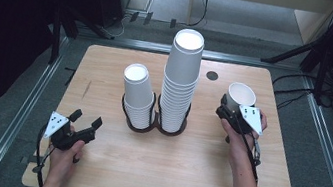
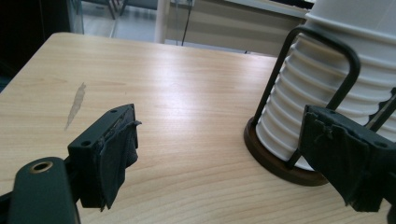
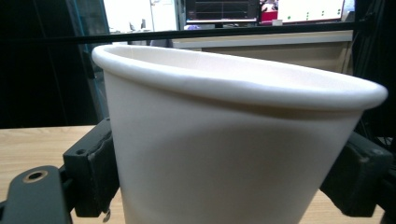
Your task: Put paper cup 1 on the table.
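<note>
Two stacks of white paper cups stand upside down in black wire holders at the table's middle: a short stack (image 1: 139, 94) and a taller stack (image 1: 180, 78) to its right. At the right side of the table my right gripper (image 1: 234, 108) is shut on a single white paper cup (image 1: 241, 95), mouth up and tilted. In the right gripper view that cup (image 3: 233, 154) sits between both pads. My left gripper (image 1: 86, 118) rests near the table's front left, open with nothing in it. In its own view the left gripper (image 2: 229, 163) faces a cup stack (image 2: 322, 88) in its holder (image 2: 275, 161).
The wooden table (image 1: 167, 174) has a dark round hole (image 1: 212, 75) near its far edge and a pale scuff (image 2: 77, 102) on its left part. Metal rails and cables run along the floor around it. Bare tabletop lies in front of the holders.
</note>
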Demonstrator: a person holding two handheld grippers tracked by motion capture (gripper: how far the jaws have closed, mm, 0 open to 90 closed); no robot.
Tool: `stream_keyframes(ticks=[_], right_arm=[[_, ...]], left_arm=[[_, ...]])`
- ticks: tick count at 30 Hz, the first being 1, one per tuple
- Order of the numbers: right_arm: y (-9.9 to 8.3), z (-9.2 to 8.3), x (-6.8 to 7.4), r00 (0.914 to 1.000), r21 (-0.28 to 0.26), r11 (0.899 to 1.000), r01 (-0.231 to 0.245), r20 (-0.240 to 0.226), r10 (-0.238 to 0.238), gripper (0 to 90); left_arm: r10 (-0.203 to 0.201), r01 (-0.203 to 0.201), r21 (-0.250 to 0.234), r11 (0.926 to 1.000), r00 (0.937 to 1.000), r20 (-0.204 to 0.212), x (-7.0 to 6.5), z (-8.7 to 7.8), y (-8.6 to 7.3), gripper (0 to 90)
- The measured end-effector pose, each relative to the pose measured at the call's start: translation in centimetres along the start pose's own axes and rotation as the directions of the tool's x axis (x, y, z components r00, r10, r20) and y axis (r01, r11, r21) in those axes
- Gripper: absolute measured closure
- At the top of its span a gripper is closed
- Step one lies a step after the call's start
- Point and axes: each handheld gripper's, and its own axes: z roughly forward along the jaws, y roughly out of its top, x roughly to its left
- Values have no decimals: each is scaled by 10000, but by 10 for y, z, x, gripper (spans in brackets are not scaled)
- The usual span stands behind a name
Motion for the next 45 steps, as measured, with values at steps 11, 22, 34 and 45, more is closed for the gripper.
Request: stream_keyframes(ticks=[11, 22, 34, 45], right_arm=[[-5, 20, -4, 9992, 197, 9997, 158, 352, -165, 127], [-15, 29, -11, 9963, 742, 9968, 307, 780, -365, 125], [-21, 32, -11, 9950, 1066, 9934, 421, 860, -514, 120], [-26, 31, -12, 9946, 1436, 9882, 530, 806, -651, 115]], left_arm=[[-532, 530, 228, 9983, 9985, 89, 4, 7, -9, 122], [-788, 789, 215, 9966, 9969, -83, 6, 9, -11, 120], [-669, 671, 233, 9975, 9977, -78, 4, 10, -12, 120], [-647, 651, 276, 9975, 9978, -134, 4, 10, -12, 120]])
